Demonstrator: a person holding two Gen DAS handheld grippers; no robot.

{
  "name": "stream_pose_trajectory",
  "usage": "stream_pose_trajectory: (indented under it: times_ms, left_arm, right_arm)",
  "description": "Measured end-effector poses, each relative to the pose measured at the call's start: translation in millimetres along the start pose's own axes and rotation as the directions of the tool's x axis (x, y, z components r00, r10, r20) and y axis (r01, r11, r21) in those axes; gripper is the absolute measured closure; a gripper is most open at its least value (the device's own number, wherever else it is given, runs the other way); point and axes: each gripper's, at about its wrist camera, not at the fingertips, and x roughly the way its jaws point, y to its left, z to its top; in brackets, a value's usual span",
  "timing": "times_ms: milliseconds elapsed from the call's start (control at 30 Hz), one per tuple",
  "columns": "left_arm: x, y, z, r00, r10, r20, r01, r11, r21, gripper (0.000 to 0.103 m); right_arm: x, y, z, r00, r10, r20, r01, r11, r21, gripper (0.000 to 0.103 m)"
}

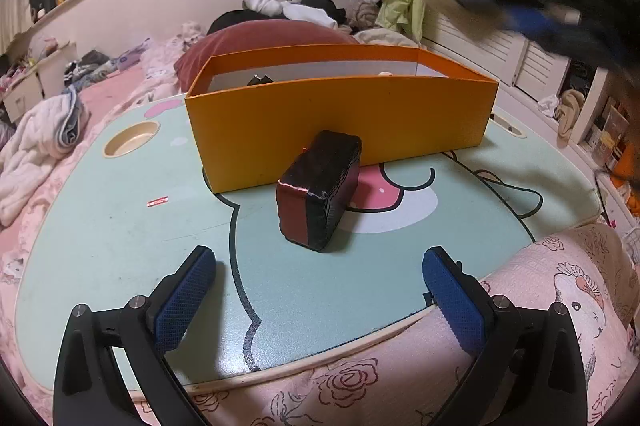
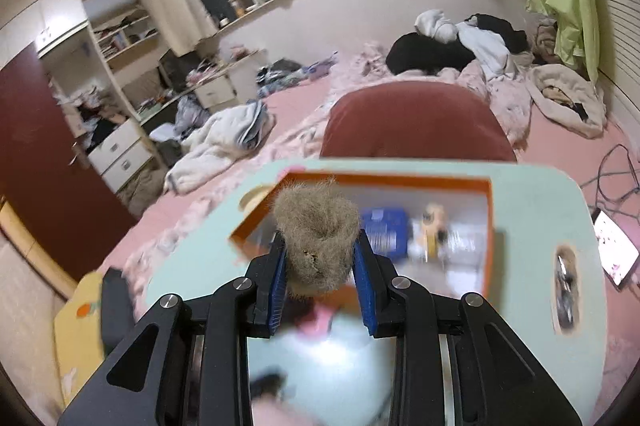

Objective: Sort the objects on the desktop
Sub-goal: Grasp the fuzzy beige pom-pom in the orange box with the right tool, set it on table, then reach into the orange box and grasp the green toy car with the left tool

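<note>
An orange box [image 1: 340, 130] stands on the mint lap table [image 1: 120, 226]. A dark red and black block [image 1: 318, 190] lies just in front of the box. My left gripper [image 1: 320, 290] is open and empty, low over the table's near edge, with the block ahead between its fingers. My right gripper [image 2: 320, 262] is shut on a furry grey-brown object [image 2: 316, 238] and holds it above the box [image 2: 460, 186], which holds a blue pack [image 2: 384, 232] and a small yellow item [image 2: 432, 226]. The right gripper shows blurred at the left wrist view's top right [image 1: 520, 14].
The table sits on a pink bed strewn with clothes [image 1: 40, 130]. A dark red pillow [image 1: 272, 38] lies behind the box. The table has a round cup recess [image 1: 130, 138] at left and a slot [image 2: 566, 290] at right. A lit phone [image 2: 614, 246] lies on the bed.
</note>
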Motion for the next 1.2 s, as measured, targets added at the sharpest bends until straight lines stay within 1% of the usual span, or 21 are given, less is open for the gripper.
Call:
stream_pose_trajectory:
  times_ms: [67,133,233,300,367,433,467,533,567,633,667,733,867,933,967,1000,1033,1067,1100,1133,1200]
  left_arm:
    - [0.2,-0.5,-0.4,1.000,0.001,0.000,-0.001,1.000,0.000,0.000]
    - [0.3,-0.7,-0.6,1.000,0.001,0.001,-0.001,1.000,-0.001,0.000]
    - [0.4,-1.2,-0.7,1.000,0.001,0.001,-0.001,1.000,-0.001,0.000]
    - [1.0,-1.2,-0.5,1.000,0.002,0.001,-0.002,1.000,-0.001,0.000]
    - [0.6,-1.8,-1.0,1.000,0.001,0.001,-0.001,1.000,-0.003,0.000]
    - [1.7,-1.8,-0.4,1.000,0.000,-0.001,0.000,1.000,-0.003,0.000]
    - [1.9,-0.5,0.2,1.000,-0.002,-0.001,0.002,1.000,-0.004,0.000]
    - [2.4,1.0,0.5,1.000,-0.006,0.000,0.006,1.000,-0.008,0.000]
    - [2.3,1.8,1.3,1.000,-0.007,0.000,0.007,1.000,-0.008,0.000]
    - [2.9,1.3,2.1,1.000,-0.007,-0.004,0.007,1.000,-0.005,0.000]
    - [2.5,1.5,2.5,1.000,-0.002,-0.002,0.002,1.000,-0.001,0.000]
    - [2.5,4.5,2.4,1.000,-0.008,0.001,0.008,1.000,-0.007,0.000]
    - [2.4,2.1,-1.0,1.000,-0.006,0.015,0.006,1.000,-0.004,0.000]
    - [0.6,4.2,-1.4,0.999,-0.022,0.024,0.022,1.000,-0.016,0.002]
    - [-1.8,7.4,-1.4,0.999,-0.043,0.031,0.044,0.998,-0.035,0.009]
    - [-5.5,11.2,-0.1,0.998,-0.061,0.034,0.063,0.996,-0.056,0.023]
    - [-9.3,15.7,2.5,0.997,-0.073,0.039,0.076,0.994,-0.076,0.030]
    - [-14.4,20.2,7.4,0.995,-0.087,0.047,0.091,0.991,-0.095,0.041]
    - [-23.8,26.6,18.6,0.992,-0.107,0.071,0.114,0.987,-0.112,0.049]
    - [-29.7,31.0,27.5,0.990,-0.114,0.088,0.124,0.986,-0.115,0.052]
    - [-41.7,38.6,55.7,0.989,-0.103,0.109,0.115,0.988,-0.108,0.068]
  right_arm:
    - [1.0,-1.7,-17.2,0.999,-0.013,-0.044,0.013,1.000,0.003,0.071]
    - [11.4,-6.9,-36.6,0.995,-0.057,-0.078,0.058,0.998,0.005,0.071]
    - [31.9,-12.0,-47.5,0.992,-0.095,-0.089,0.095,0.995,0.001,0.069]
    - [32.5,-13.3,-48.6,0.993,-0.107,-0.058,0.108,0.994,0.015,0.068]
    - [23.0,-14.2,-47.7,0.994,-0.111,-0.013,0.112,0.993,0.028,0.060]
    - [11.3,-12.9,-52.5,0.993,-0.116,0.025,0.116,0.993,0.020,0.034]
    - [5.8,-11.3,-56.7,0.991,-0.124,0.040,0.124,0.992,0.011,0.030]
    - [2.1,-5.0,-68.1,0.986,-0.165,0.029,0.166,0.985,-0.050,0.029]
    - [7.7,-4.0,-71.2,0.981,-0.194,-0.003,0.193,0.978,-0.079,0.029]
    - [30.7,-0.8,-81.2,0.957,-0.274,-0.098,0.260,0.956,-0.135,0.027]
    - [35.9,2.6,-83.0,0.950,-0.306,-0.068,0.291,0.942,-0.170,0.026]
    - [47.8,2.9,-79.4,0.947,-0.309,-0.081,0.292,0.941,-0.171,0.024]
    - [61.6,-2.3,-80.0,0.949,-0.308,-0.071,0.292,0.940,-0.178,0.023]
    - [68.0,-3.0,-79.1,0.948,-0.309,-0.073,0.293,0.940,-0.177,0.021]
    - [69.3,-2.0,-79.4,0.948,-0.311,-0.071,0.294,0.939,-0.179,0.021]
    - [73.7,-3.6,-78.7,0.948,-0.311,-0.071,0.294,0.939,-0.178,0.021]
    - [72.8,-0.3,-80.2,0.948,-0.309,-0.071,0.293,0.939,-0.178,0.021]
    - [71.3,1.8,-81.4,0.948,-0.309,-0.069,0.294,0.939,-0.178,0.020]
    - [70.4,6.2,-83.9,0.949,-0.309,-0.069,0.293,0.939,-0.178,0.020]
    - [71.9,6.1,-83.7,0.949,-0.309,-0.068,0.293,0.939,-0.178,0.020]
    - [69.3,4.7,-82.7,0.949,-0.308,-0.069,0.292,0.940,-0.178,0.020]
